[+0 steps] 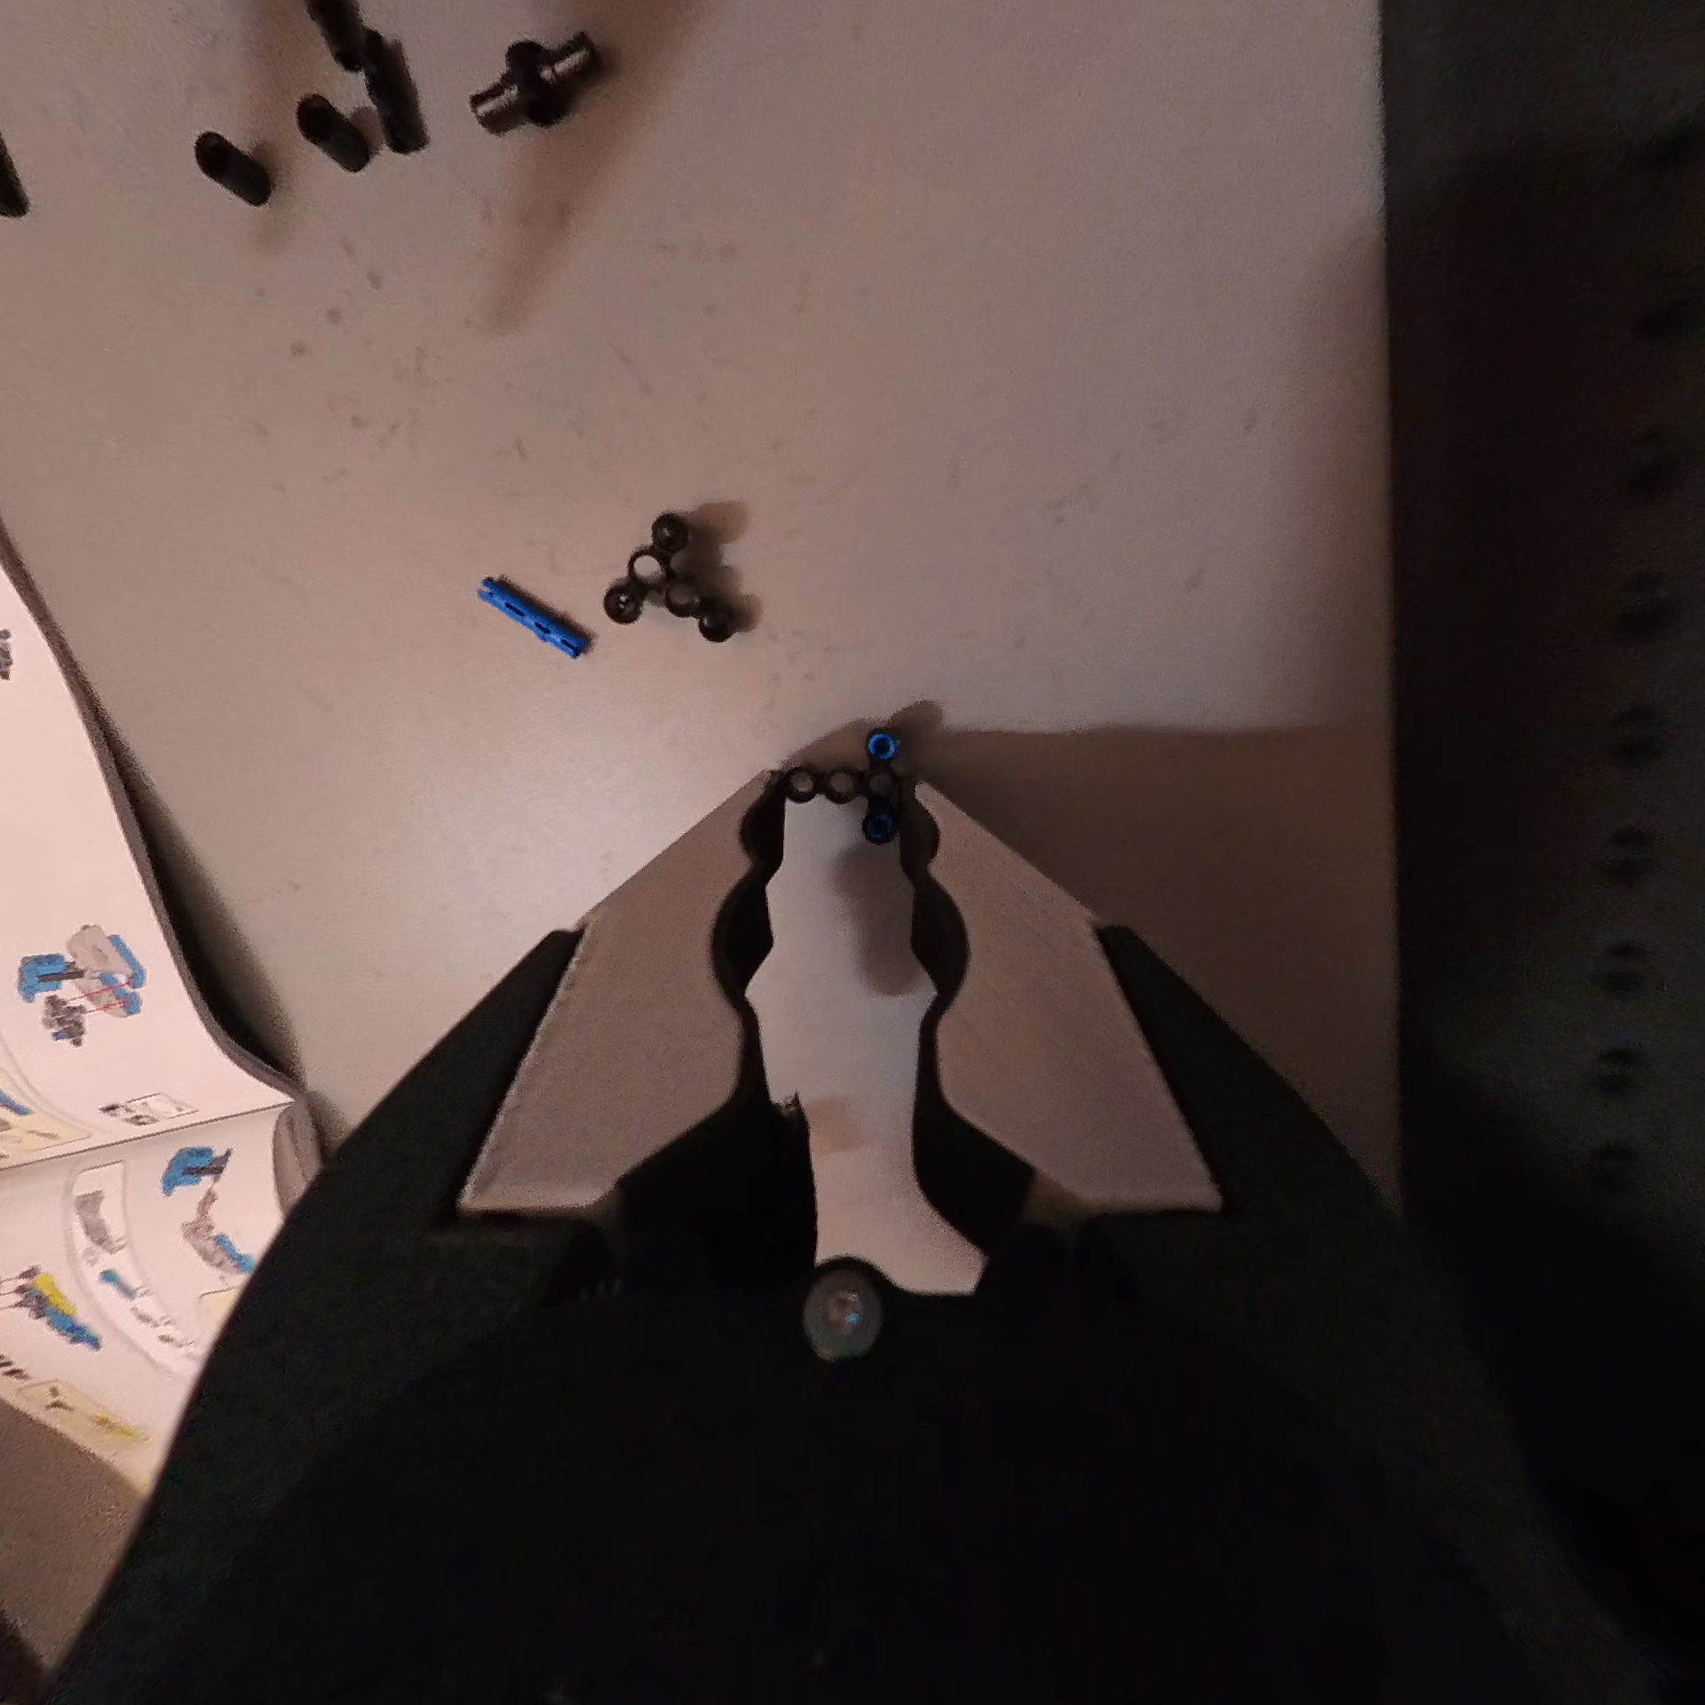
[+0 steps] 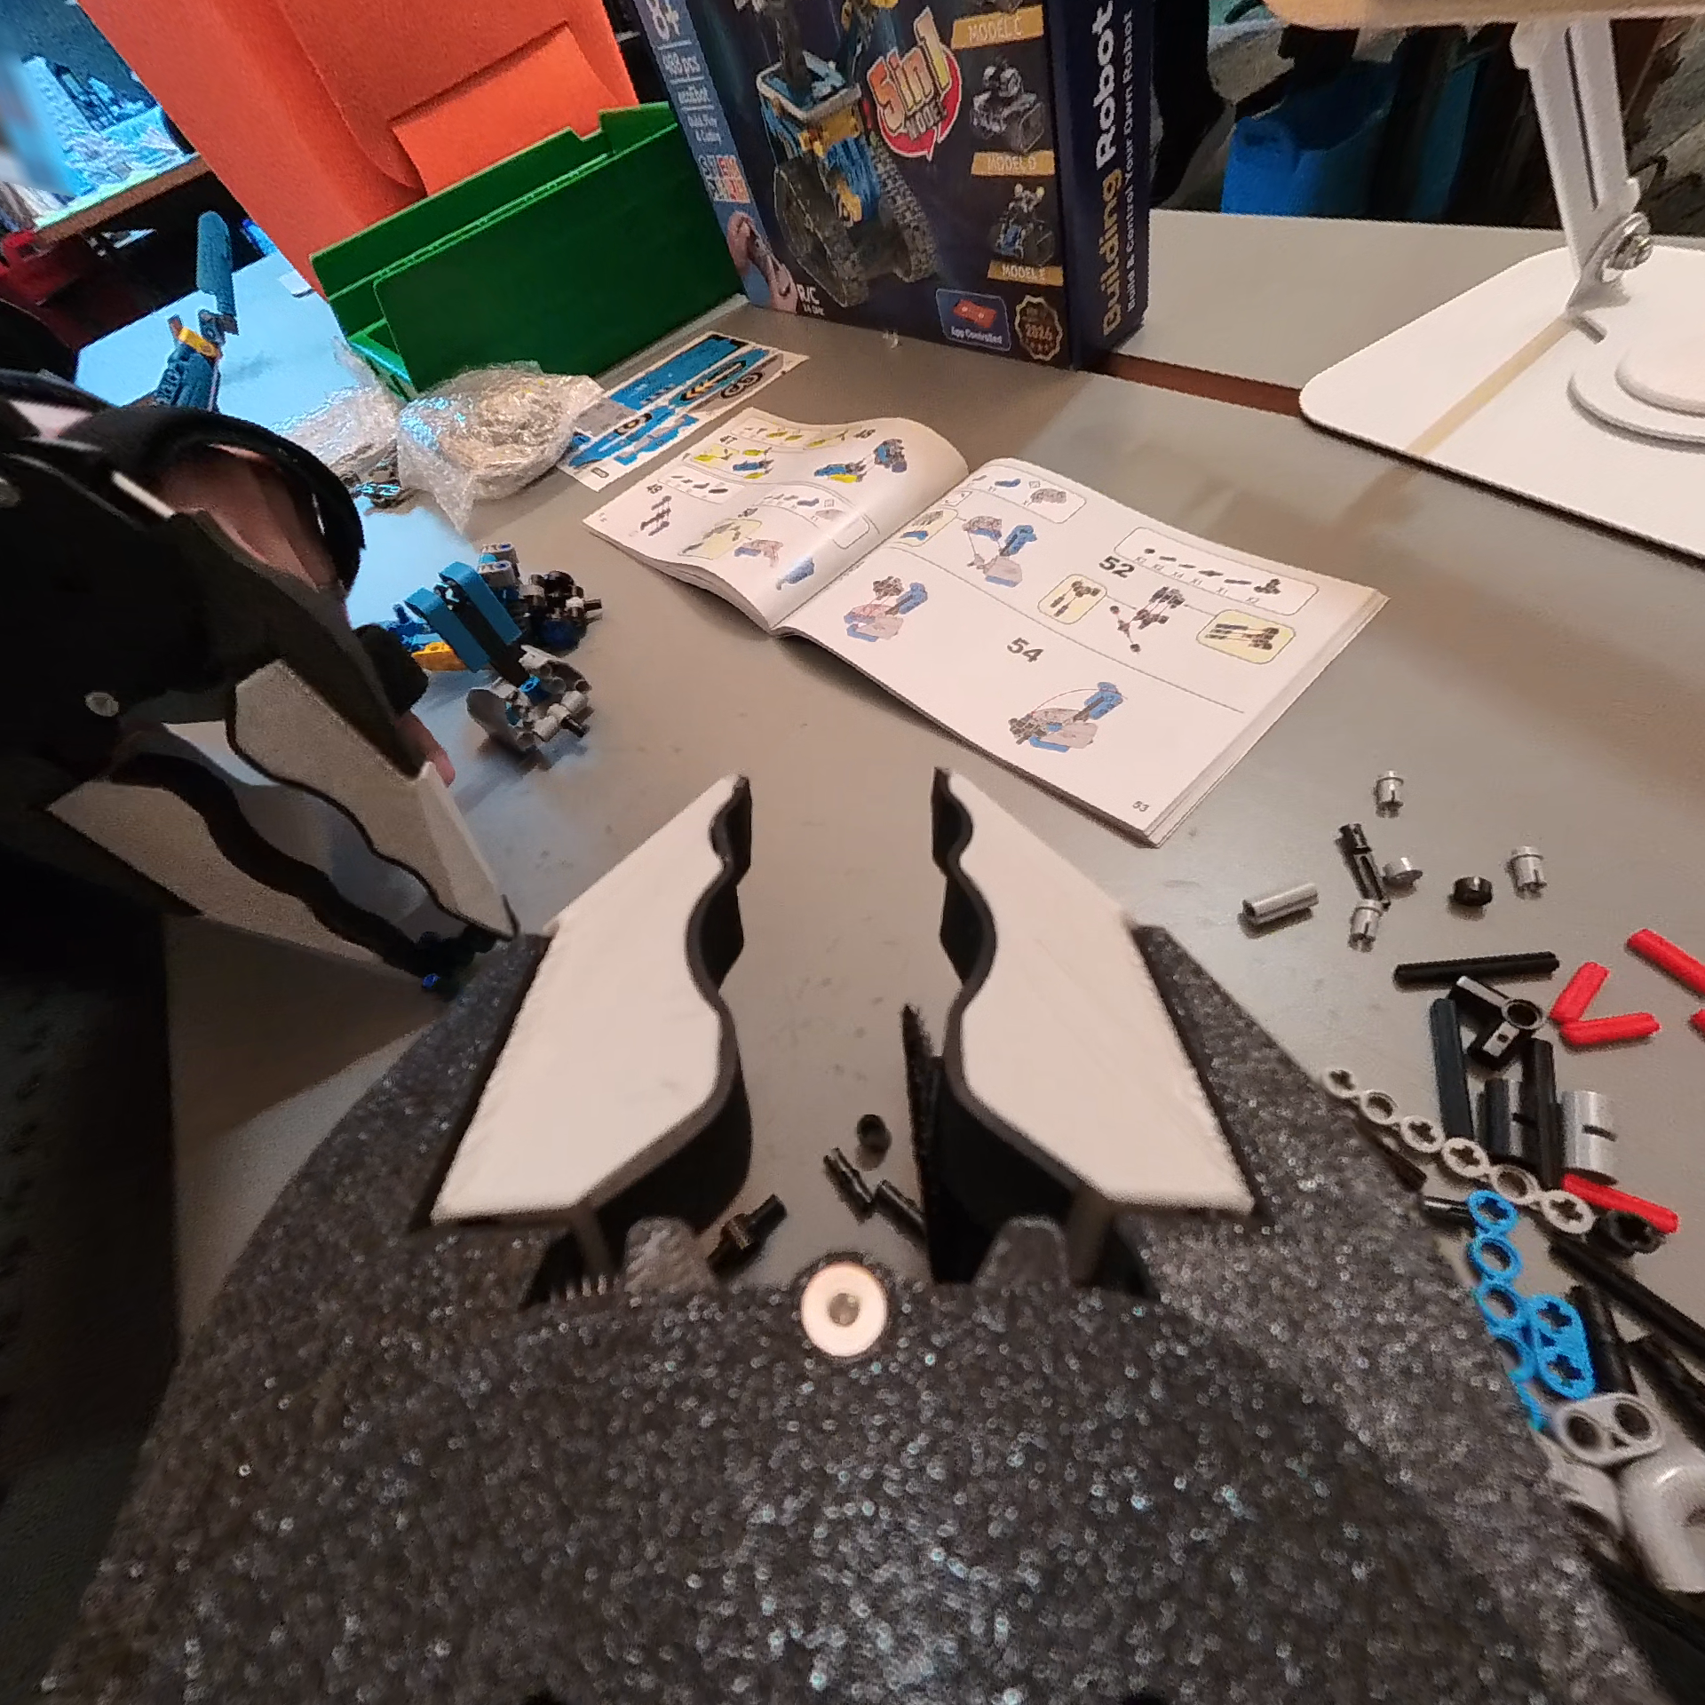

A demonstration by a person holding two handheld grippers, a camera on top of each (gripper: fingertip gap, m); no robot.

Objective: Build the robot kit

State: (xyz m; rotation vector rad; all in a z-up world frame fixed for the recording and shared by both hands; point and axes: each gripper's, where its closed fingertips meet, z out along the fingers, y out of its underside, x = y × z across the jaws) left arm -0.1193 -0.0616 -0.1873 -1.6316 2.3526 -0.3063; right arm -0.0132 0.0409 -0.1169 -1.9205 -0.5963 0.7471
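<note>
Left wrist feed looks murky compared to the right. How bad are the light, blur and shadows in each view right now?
Left wrist view: dim and warm-tinted, soft overall; the black pins at the top are smeared, a dark band covers the right edge, and the left gripper and black T-shaped piece it grips cast shadow. Right wrist view: brighter, the instruction booklet sharp, edges bent by the wide lens, the right gripper slightly soft.

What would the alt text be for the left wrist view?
The left gripper pinches a small black T-shaped beam with blue pins at its fingertips above a pale table. A blue axle and a black three-armed piece lie beyond.
</note>
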